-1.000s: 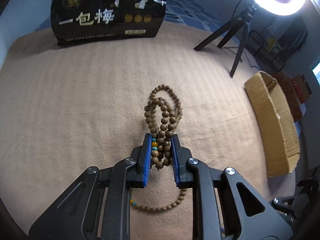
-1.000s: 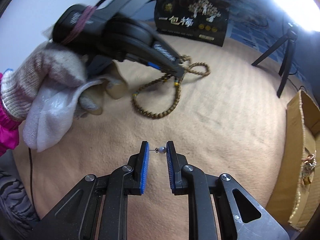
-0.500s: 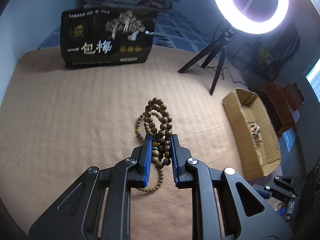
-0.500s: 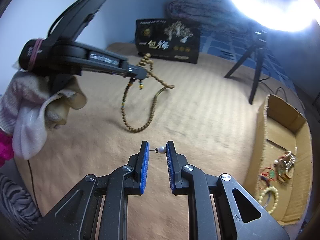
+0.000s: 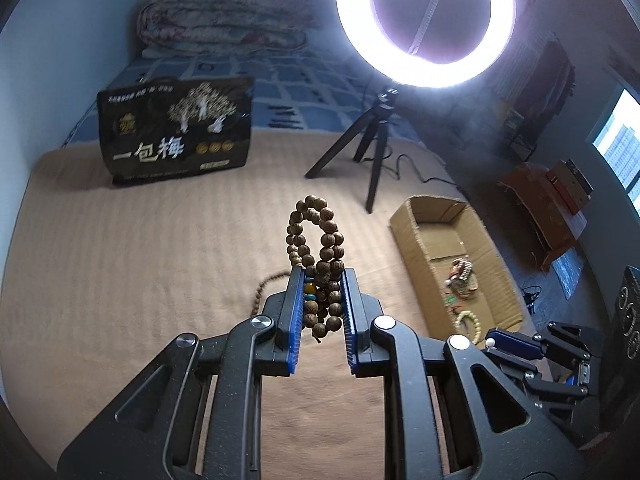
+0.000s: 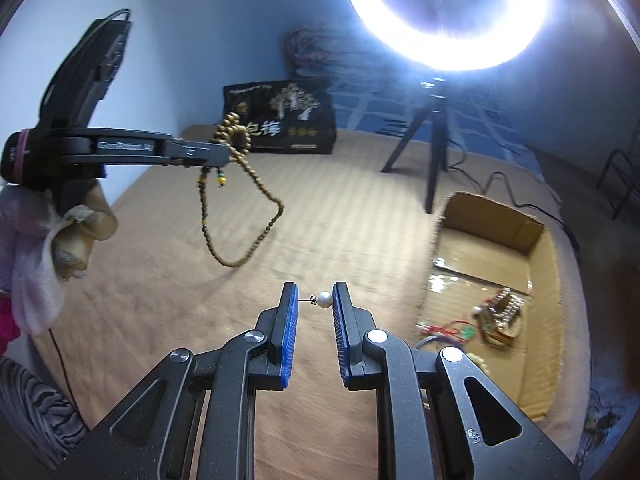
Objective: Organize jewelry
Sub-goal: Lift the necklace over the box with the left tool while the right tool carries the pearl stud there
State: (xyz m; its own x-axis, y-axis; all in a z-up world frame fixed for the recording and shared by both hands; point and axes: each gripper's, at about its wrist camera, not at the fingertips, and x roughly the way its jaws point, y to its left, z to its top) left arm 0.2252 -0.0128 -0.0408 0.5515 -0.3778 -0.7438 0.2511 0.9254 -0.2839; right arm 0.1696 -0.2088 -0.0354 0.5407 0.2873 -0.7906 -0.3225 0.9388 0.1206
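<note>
My left gripper (image 5: pixel 320 280) is shut on a bunched wooden bead necklace (image 5: pixel 320 240), loops sticking up past the pads. In the right wrist view that necklace (image 6: pixel 236 216) dangles in a long loop from the left gripper (image 6: pixel 224 154), clear of the beige blanket (image 6: pixel 340 216). My right gripper (image 6: pixel 315 300) is shut on a small pearl stud earring (image 6: pixel 323 300), its post pressed against the left pad. The right gripper's tip (image 5: pixel 496 342) also shows low right in the left wrist view, near the cardboard box (image 5: pixel 448 256), which holds several pieces of jewelry.
A ring light (image 5: pixel 424 20) on a black tripod (image 5: pixel 372 152) stands behind the box. A black printed bag (image 5: pixel 176 132) is upright at the back of the blanket. A gloved hand (image 6: pixel 48 240) holds the left gripper. Furniture and cables lie off the bed's right edge.
Both grippers have risen. The necklace has come off the blanket and now hangs free from the left gripper. The right gripper has swung toward the cardboard box with the earring.
</note>
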